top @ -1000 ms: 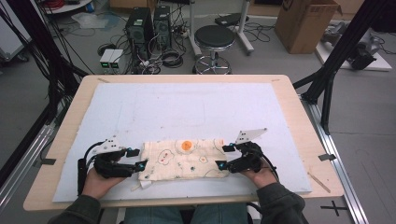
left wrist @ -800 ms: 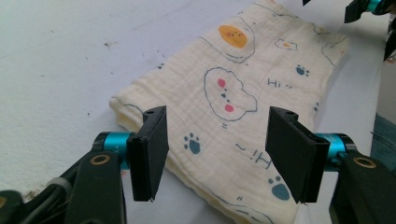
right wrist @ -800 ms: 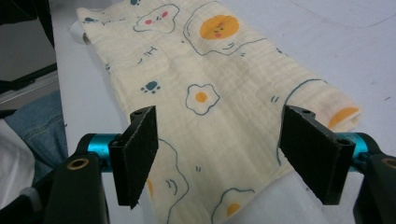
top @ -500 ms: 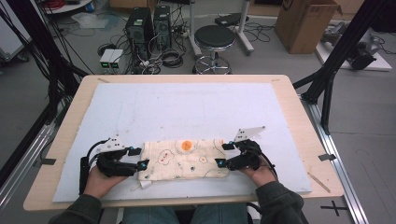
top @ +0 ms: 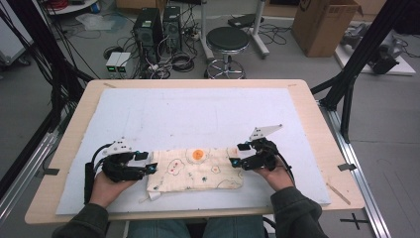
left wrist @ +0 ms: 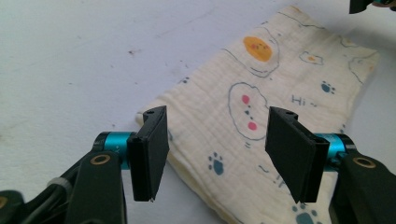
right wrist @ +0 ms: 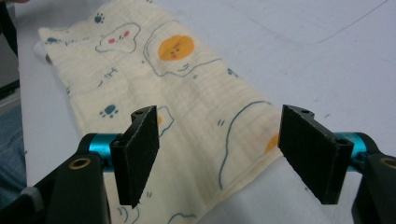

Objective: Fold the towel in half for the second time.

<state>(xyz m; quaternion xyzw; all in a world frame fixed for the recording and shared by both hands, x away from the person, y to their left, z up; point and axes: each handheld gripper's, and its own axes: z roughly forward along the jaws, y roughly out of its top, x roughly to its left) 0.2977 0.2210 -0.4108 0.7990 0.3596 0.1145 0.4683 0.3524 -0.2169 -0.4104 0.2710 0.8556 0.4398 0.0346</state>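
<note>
A cream cloth (top: 195,170) printed with fried eggs and paw marks lies folded flat on the white mat near the table's front edge. My left gripper (top: 145,162) sits at the cloth's left end, open, its jaws spread over the cloth's corner (left wrist: 219,140). My right gripper (top: 239,154) is at the cloth's right end, also open, with the cloth's edge (right wrist: 196,121) between and below its jaws. Neither gripper holds anything.
A white mat (top: 198,114) covers most of the wooden table (top: 317,114). Beyond the table stand a black stool (top: 227,42), computer towers (top: 157,25) and a cardboard box (top: 324,22). Black frame posts (top: 356,59) flank the table.
Both grippers have drawn slightly outward from the cloth's ends. The cloth lies as before.
</note>
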